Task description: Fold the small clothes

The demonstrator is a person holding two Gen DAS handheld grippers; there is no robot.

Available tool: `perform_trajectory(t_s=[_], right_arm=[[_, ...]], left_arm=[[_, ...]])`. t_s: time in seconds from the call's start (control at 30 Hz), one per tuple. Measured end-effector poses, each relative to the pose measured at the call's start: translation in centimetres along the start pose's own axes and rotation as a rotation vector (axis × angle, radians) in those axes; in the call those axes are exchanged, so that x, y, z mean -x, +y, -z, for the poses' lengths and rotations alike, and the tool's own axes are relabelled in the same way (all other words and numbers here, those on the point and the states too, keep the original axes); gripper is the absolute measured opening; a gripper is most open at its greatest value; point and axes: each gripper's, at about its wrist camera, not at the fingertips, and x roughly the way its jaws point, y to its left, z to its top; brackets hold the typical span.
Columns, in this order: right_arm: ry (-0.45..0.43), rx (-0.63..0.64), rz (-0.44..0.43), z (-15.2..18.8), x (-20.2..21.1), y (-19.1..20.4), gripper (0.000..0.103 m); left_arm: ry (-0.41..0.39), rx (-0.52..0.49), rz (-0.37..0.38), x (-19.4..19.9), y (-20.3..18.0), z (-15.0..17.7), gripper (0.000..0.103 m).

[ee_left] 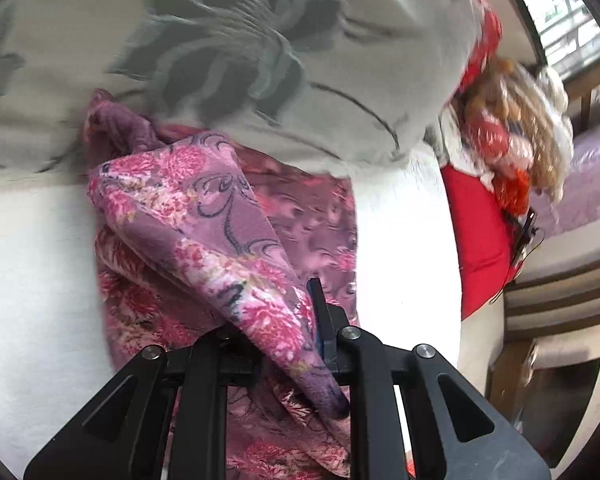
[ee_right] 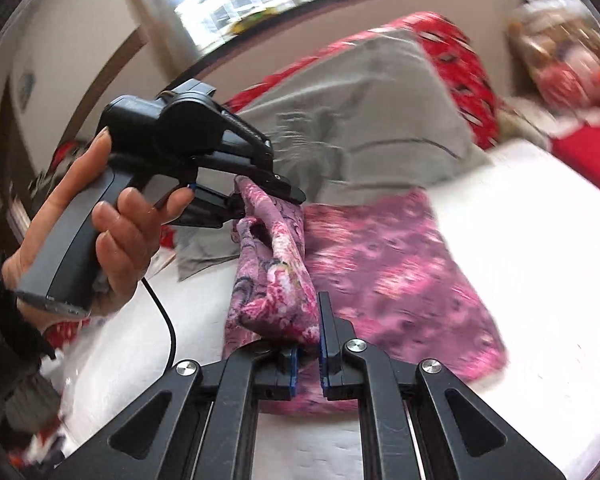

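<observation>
The pink floral cloth lies on the white bed, partly spread flat and partly lifted into a fold. In the left wrist view, the left tongs grip one raised corner of the cloth: the fabric runs down between the fingers, covering the left one, and the blue-padded right finger presses against it. Behind the cloth, a grey blanket with a dark leaf pattern lies across the bed, its edge touching the cloth's far end. To the right of the cloth sit a red cushion and, beyond it, a blurred heap of red, orange and cream fabrics.

In the right wrist view, the right tongs stand narrowly apart with a bunched edge of the cloth between the blue pads; whether they actually pinch it I cannot tell. Left of the cloth, the person's left hand holds the grey handle of the left tongs, which clamp the upper end of the same lifted fold. A black cable hangs from that handle toward the bed.
</observation>
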Motion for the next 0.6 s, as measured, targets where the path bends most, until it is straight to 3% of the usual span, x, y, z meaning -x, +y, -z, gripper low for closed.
perform_trajectory(t_s=[0.13, 0.27, 0.47, 0.6], right_arm=[[-0.001, -0.089, 0.04, 0.4, 0.7, -3.9, 0.007], [0.043, -0.203, 0.062, 1.4, 0.2, -7.6, 0.007], [0.162, -0.312, 0.055, 3.3, -1.7, -10.5, 0.012], [0.181, -0.336, 0.034, 2.9, -0.9, -11.0, 0.019]], left_arm=[[0.041, -0.018, -0.038, -3.9, -2.6, -0.2, 0.017], [0.057, -0.008, -0.092, -6.4, -3.7, -0.2, 0.029], [-0.024, 0.072, 0.079, -2.4, -2.5, -0.6, 0.038], [-0.131, 0.079, 0.041, 1.8, 0.7, -0.7, 0.055]])
